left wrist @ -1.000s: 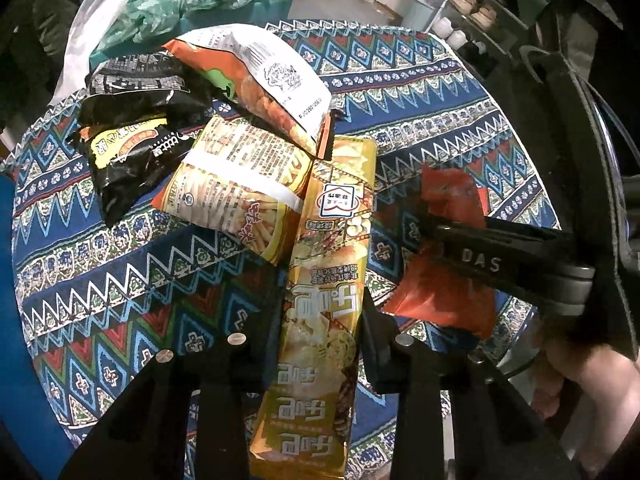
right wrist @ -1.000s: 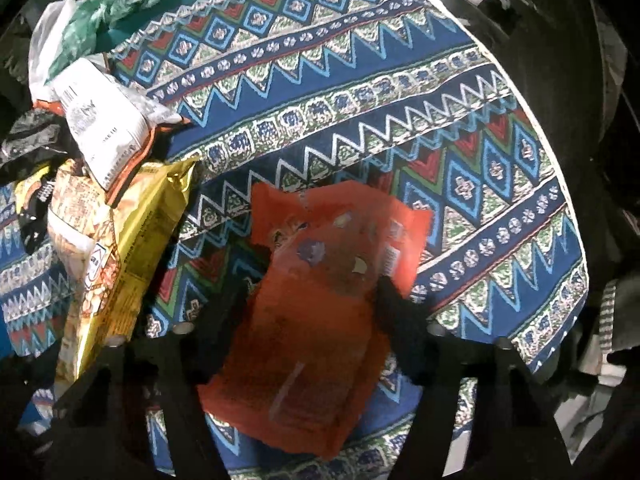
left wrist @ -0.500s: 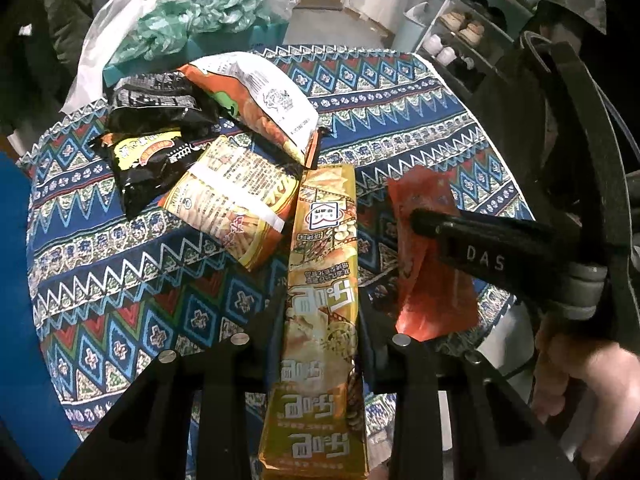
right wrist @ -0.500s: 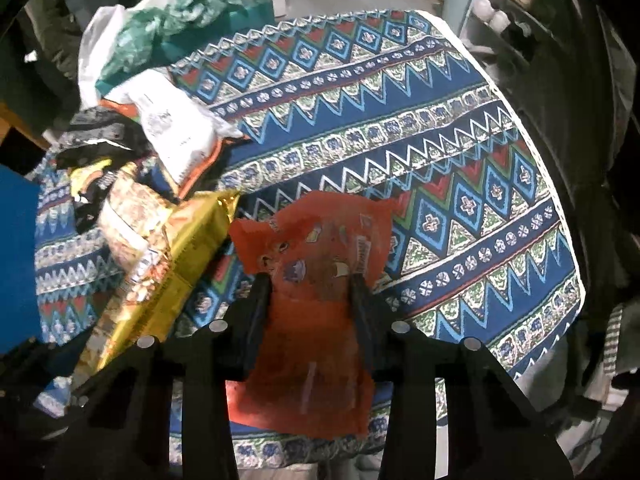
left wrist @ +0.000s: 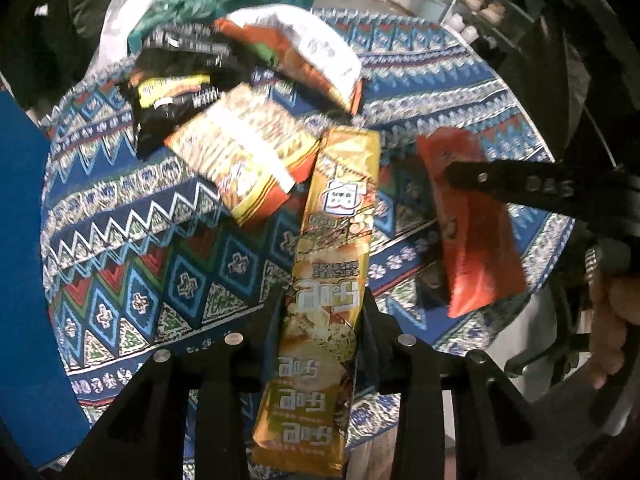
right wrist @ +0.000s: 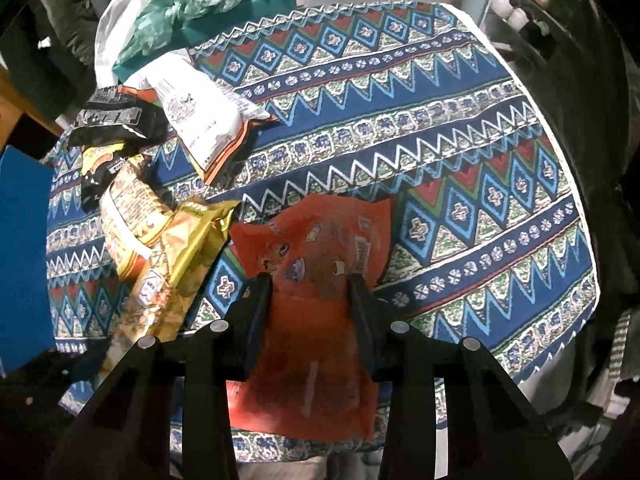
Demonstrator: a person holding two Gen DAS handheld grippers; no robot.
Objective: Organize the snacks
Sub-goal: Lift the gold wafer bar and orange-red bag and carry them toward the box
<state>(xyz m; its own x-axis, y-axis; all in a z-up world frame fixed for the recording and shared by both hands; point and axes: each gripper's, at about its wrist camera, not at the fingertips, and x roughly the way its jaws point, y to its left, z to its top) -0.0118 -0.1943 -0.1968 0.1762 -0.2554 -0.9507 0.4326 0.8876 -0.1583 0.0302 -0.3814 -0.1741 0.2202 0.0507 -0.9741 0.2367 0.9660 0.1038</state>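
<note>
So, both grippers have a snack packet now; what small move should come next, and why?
Probably carry both toward the pile at the table's left. The left gripper is shut on the long yellow packet, the right gripper on the orange packet, and the other snacks already sit grouped there.

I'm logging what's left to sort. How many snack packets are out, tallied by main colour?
Black packets: 2
Orange-and-white packet: 1
Yellow-and-orange packet: 1
Long gold packet: 1, in the left tongs
Red packet: 1, in the right tongs
Total: 6
</note>
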